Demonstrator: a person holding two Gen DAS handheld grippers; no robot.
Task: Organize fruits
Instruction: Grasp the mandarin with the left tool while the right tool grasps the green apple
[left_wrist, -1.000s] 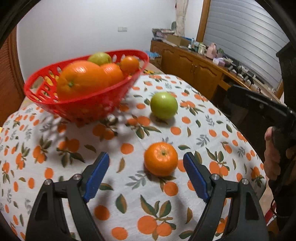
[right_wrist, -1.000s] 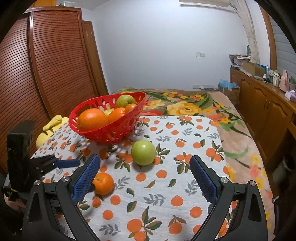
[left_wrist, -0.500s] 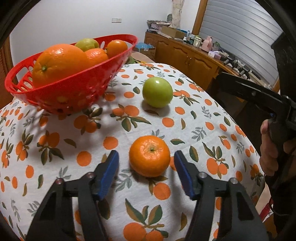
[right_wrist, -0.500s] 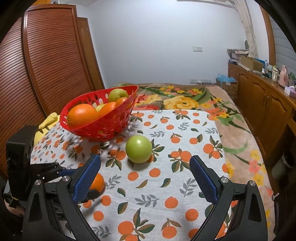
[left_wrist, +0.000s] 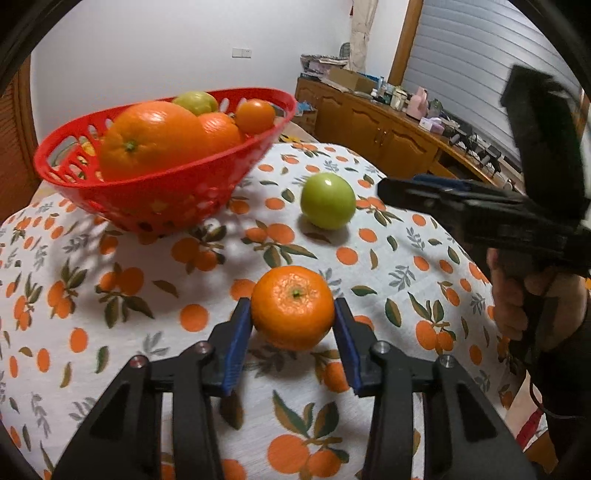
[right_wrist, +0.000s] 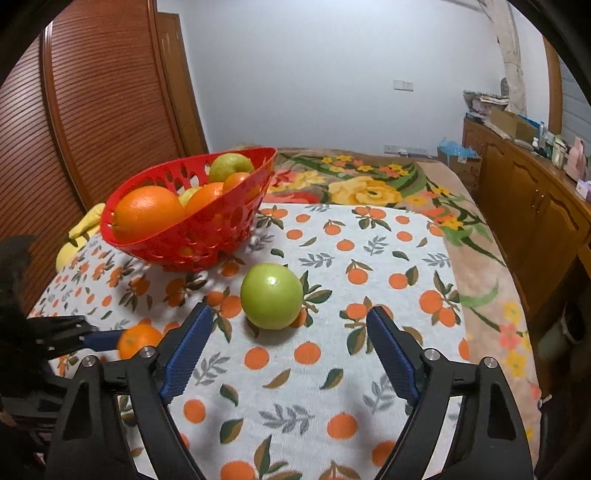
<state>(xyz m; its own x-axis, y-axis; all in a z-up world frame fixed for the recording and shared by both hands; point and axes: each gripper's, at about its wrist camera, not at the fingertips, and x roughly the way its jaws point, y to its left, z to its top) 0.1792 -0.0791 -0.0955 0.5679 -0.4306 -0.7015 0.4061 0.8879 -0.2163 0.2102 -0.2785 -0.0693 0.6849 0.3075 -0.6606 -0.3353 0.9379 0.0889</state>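
A small orange rests on the orange-print tablecloth, and my left gripper is shut on it, both blue pads against its sides. The same orange peeks out at the left of the right wrist view. A green apple lies on the cloth just ahead of my right gripper, whose jaws are closing with a gap on each side of the apple. The apple sits beyond the orange in the left wrist view. A red basket holding several oranges and green fruits stands at the back left.
The table's right edge drops to a floral blanket. A wooden sideboard with clutter runs along the right wall. A slatted wooden door is at the left. A hand holds the right gripper's handle.
My left gripper's jaws closed from wide apart onto the small orange. My right gripper came forward and down toward the green apple, and its jaws narrowed.
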